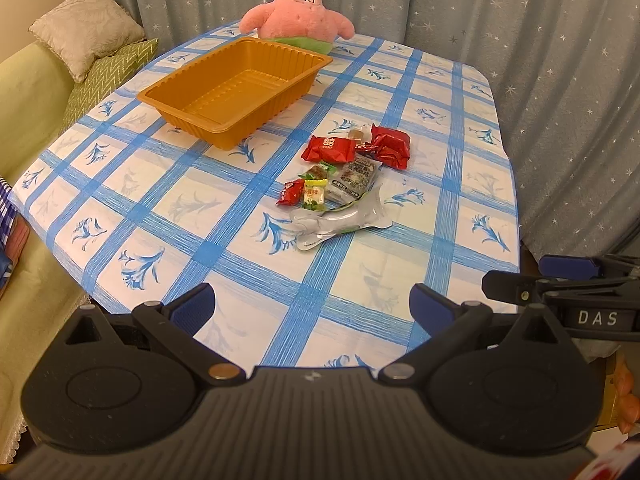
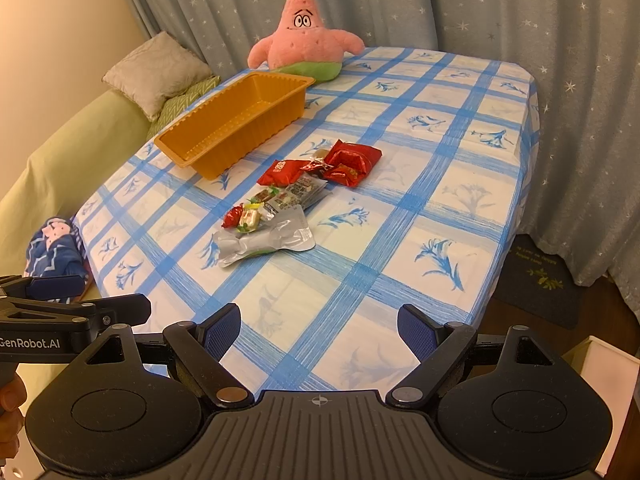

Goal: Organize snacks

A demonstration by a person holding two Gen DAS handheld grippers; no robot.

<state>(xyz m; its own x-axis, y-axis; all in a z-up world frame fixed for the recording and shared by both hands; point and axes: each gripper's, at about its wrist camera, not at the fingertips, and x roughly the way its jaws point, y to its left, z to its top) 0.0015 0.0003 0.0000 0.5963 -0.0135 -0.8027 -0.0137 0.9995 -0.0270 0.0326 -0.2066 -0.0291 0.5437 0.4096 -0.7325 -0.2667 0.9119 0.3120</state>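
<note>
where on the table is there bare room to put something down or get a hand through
Bare cloth lies between the snack pile and the near table edge, and along the right side up to the far corner. The orange tray holds nothing. Crowded: the snacks overlap in one cluster, and the pink plush sits right behind the tray.

We look from both wrist cameras over the near edge of the desk (image 1: pixel 452 184) in its blue-checked white cloth, each facing the starred grey curtain (image 1: pixel 540 60) from some way back. The left view sits further left, catching the right tongs (image 1: pixel 516 280) at its right margin; the right view catches the left tongs (image 2: pixel 116 292) at its left. Both share the whole desktop.
</note>
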